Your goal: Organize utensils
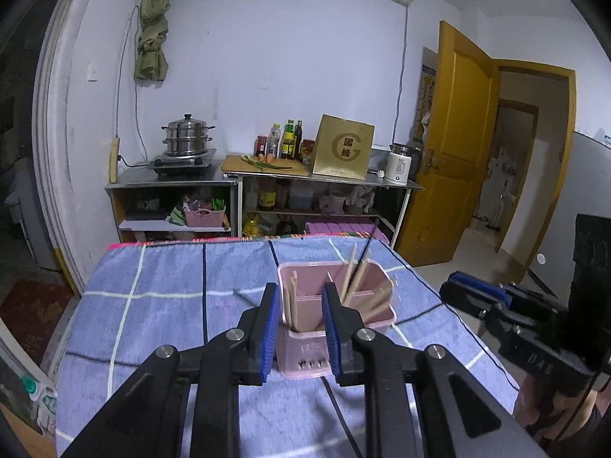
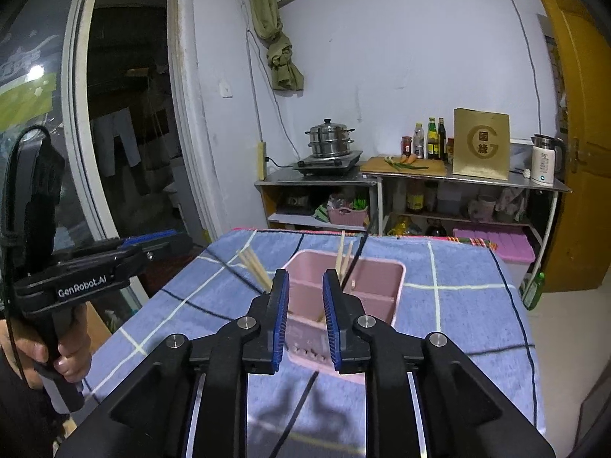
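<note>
A pink utensil holder (image 1: 332,265) (image 2: 382,263) stands on the table's blue checked towel (image 1: 152,305) (image 2: 458,324). Wooden chopsticks (image 1: 349,271) (image 2: 254,267) and a black chopstick (image 1: 362,263) (image 2: 357,259) lean inside it. A short dark stick (image 1: 242,297) lies on the towel left of the holder. My left gripper (image 1: 299,290) is open just in front of the holder, nothing between its blue pads. My right gripper (image 2: 305,276) is open too, close before the holder and holding nothing. Each gripper also shows from the side in the other view: right gripper (image 1: 477,290), left gripper (image 2: 152,240).
A metal counter (image 1: 229,177) against the back wall carries a steamer pot (image 1: 187,137), bottles (image 1: 288,139), a gold box (image 1: 341,149) and a kettle (image 1: 399,164). A yellow door (image 1: 458,152) stands open at the right. A green bottle (image 2: 532,290) is beside the table. A hand (image 2: 68,358) grips the left handle.
</note>
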{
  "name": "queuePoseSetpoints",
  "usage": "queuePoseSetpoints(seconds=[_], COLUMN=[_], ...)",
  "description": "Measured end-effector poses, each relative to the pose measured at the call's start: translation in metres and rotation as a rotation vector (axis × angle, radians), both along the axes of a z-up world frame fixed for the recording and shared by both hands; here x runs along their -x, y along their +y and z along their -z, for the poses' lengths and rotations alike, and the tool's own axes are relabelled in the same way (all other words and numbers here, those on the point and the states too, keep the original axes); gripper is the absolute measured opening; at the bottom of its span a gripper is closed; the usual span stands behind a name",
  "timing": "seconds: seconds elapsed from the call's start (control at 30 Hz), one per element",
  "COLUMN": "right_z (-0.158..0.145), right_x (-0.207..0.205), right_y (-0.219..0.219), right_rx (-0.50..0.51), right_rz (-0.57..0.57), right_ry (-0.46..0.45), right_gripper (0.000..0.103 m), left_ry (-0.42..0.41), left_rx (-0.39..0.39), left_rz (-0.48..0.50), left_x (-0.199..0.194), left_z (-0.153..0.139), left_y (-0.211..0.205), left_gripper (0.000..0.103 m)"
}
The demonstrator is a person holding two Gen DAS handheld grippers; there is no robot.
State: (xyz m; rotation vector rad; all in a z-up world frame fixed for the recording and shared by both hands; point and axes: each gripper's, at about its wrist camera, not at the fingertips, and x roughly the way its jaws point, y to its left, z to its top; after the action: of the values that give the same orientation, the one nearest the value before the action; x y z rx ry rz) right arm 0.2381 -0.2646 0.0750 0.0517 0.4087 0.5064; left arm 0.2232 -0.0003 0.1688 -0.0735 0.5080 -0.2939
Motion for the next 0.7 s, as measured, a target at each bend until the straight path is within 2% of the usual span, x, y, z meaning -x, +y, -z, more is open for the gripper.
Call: queuePoseSetpoints(seconds=[0.17,0.43,0.7], right_z=[0.011,0.035,0.056], right_x=[0.028,0.075,0.106], right_y=[-0.003,0.001,-0.002], right_rx=[0.01,0.056,0.082], right_rz=[0.01,0.032,0.058], right_ry=[-0.012,-0.028,-0.033], right_gripper=[0.024,0.024,0.025], left_ry=[-0.008,0.003,0.023], left_rx=[-0.006,-0.024,-0.014], left_rz=[-0.013,-0.003,-0.034], left_x=[0.037,0.086,0.123], left_z=[0.021,0.057,0.086], left_y=[0.0,-0.012,-0.014], left_gripper=[0.022,0.022,0.023])
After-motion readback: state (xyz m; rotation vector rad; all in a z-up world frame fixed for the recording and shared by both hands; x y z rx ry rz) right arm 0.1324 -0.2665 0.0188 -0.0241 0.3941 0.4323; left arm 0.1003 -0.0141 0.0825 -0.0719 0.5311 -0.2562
